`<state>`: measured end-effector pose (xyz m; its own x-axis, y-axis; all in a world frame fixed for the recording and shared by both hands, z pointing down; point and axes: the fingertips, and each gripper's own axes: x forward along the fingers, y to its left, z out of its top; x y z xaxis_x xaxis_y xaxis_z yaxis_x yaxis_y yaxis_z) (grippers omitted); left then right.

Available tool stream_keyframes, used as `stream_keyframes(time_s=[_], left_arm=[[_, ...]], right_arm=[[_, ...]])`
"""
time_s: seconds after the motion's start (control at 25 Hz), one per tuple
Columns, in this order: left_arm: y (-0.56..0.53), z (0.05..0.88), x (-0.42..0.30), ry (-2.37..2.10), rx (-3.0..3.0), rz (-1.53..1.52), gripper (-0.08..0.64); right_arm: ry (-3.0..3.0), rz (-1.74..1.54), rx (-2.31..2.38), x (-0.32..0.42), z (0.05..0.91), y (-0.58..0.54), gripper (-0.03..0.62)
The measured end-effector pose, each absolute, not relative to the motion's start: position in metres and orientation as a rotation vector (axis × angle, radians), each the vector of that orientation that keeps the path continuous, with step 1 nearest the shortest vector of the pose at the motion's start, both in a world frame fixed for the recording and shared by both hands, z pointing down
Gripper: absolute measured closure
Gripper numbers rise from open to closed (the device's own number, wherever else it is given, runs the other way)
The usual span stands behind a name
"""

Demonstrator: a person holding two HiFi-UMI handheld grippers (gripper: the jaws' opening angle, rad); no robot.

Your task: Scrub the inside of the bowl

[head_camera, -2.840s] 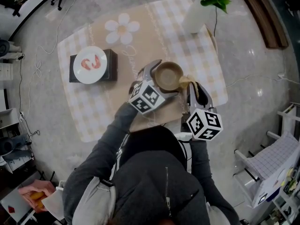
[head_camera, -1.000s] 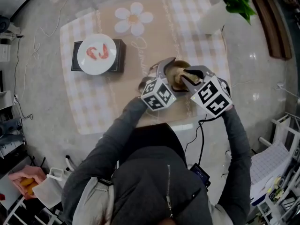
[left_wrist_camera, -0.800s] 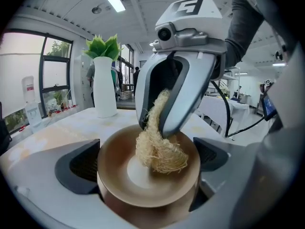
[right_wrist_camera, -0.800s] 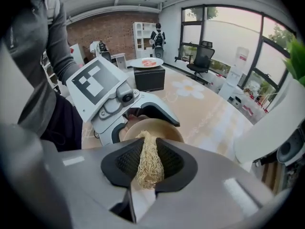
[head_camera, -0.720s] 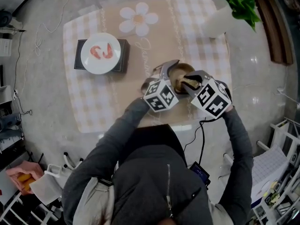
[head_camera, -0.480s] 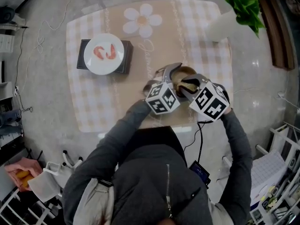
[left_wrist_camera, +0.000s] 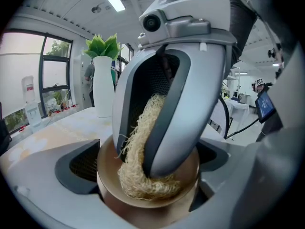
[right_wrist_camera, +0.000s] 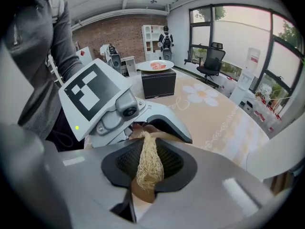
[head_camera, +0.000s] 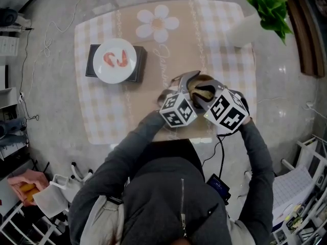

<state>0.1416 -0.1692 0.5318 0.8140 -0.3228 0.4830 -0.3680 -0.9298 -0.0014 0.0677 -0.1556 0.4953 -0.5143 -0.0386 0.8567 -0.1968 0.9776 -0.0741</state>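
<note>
Two grippers: the left gripper [left_wrist_camera: 147, 175] is clamped around the single brown bowl [left_wrist_camera: 107, 170], at the near edge of the table [head_camera: 102, 116].
Right gripper [right_wrist_camera: 148, 173]: clenched on one straw-coloured scrubber [left_wrist_camera: 143, 182], pressed inside the bowl.
Mid-table: one white plate [head_camera: 115, 60] on one black box [head_camera: 141, 65].
Far corner: one white vase [head_camera: 242, 27] with green leaves.

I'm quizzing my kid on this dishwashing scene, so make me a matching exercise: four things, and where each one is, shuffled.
1. bowl
2. scrubber
3. white plate
4. vase

A. on the black box
B. between the left gripper's jaws
C. at a corner of the table
D. clamped in the right gripper

Pairs: 1-B, 2-D, 3-A, 4-C.
</note>
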Motion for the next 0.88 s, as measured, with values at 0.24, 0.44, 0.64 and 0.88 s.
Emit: stream_keyframes(time_s=[0.24,0.44,0.64,0.88], left_arm=[[-0.17,0.532,0.142,-0.553,2.903,0.746,-0.038],[-0.17,0.533,0.142,-0.554,2.903,0.745,-0.038],[-0.169,0.532,0.142,-0.551,2.903,0.746,-0.038],[-0.169,0.533,0.142,-0.552,2.903,0.749,-0.038]], right_arm=[[-2.116,0.196,0.186,0.064,0.495,-0.161,0.528],[-2.117,0.184,0.212,0.06,0.494,-0.166,0.529],[-2.114,0.191,0.244,0.059,0.495,-0.171,0.528],[-2.129,0.202,0.286,0.058,0.497,-0.179,0.529]])
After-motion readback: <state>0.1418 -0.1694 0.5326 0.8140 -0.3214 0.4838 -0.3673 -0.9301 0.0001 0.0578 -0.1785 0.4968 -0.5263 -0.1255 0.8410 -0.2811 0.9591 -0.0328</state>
